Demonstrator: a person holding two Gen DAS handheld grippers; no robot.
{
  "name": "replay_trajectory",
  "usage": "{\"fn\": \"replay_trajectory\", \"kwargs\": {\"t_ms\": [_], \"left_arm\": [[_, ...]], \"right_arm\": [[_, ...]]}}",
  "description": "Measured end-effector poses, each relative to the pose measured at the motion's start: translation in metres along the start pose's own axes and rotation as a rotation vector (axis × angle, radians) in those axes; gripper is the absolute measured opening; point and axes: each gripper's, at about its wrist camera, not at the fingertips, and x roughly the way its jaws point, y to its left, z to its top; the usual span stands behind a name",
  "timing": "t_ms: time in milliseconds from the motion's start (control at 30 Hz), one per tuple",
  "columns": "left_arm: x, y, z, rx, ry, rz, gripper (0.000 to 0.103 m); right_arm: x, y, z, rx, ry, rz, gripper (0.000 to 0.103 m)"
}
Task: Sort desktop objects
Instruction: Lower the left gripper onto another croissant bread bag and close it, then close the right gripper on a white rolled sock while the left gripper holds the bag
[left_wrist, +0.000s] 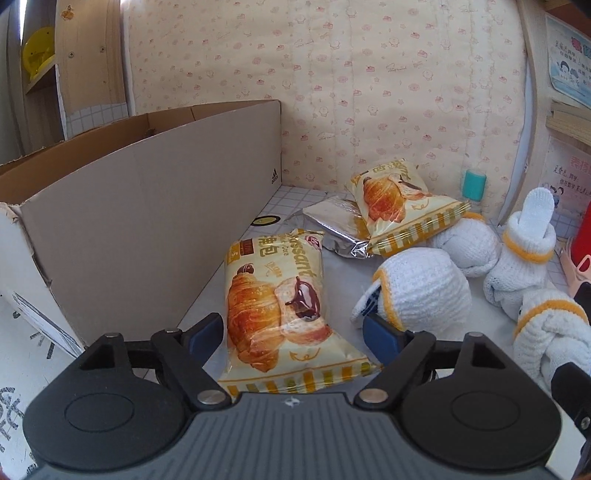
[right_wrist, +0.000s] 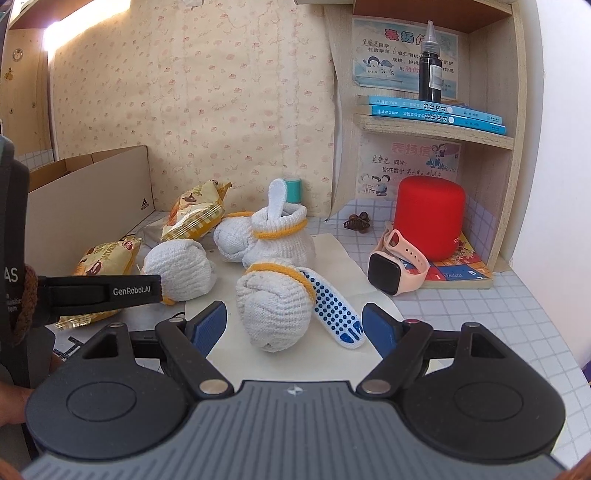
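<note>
Soft warm daylight, glare upper left in right view, sharp focus, fisheye-bent edges.

On the near croissant packet (left_wrist: 280, 317) I read "Croissant" only in part, beside Chinese characters, and the cardboard box (left_wrist: 147, 221) at the left carries the three-stripe adidas mark on its far corner. From my right wrist view the black arm of the left gripper (right_wrist: 99, 291) reads "GenRobot.AI". The two certificates on the far shelf wall, the upper certificate (right_wrist: 391, 55) and the lower certificate (right_wrist: 406, 166), are headed "表扬信", and the board-game sheet (right_wrist: 461, 269) under the red cylinder shows numbers in coloured squares.
</note>
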Motion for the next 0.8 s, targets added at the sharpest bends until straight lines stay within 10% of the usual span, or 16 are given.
{"fn": "replay_trajectory", "kwargs": {"t_ms": [133, 200, 667, 800], "left_arm": [[0.009, 0.009, 0.003, -0.039, 0.019, -0.034, 0.08], [0.012, 0.011, 0.005, -0.044, 0.019, -0.041, 0.059], [0.015, 0.024, 0.005, -0.027, 0.008, -0.09, 0.053], [0.012, 0.027, 0.002, -0.008, 0.006, -0.111, 0.052]], "right_arm": [[-0.003, 0.001, 0.002, -0.009, -0.005, -0.011, 0.079], [-0.002, -0.001, 0.002, -0.006, -0.006, -0.01, 0.079], [0.028, 0.02, 0.009, -0.039, 0.032, -0.002, 0.078], [0.047, 0.02, 0.007, -0.044, 0.09, -0.036, 0.059]]}}
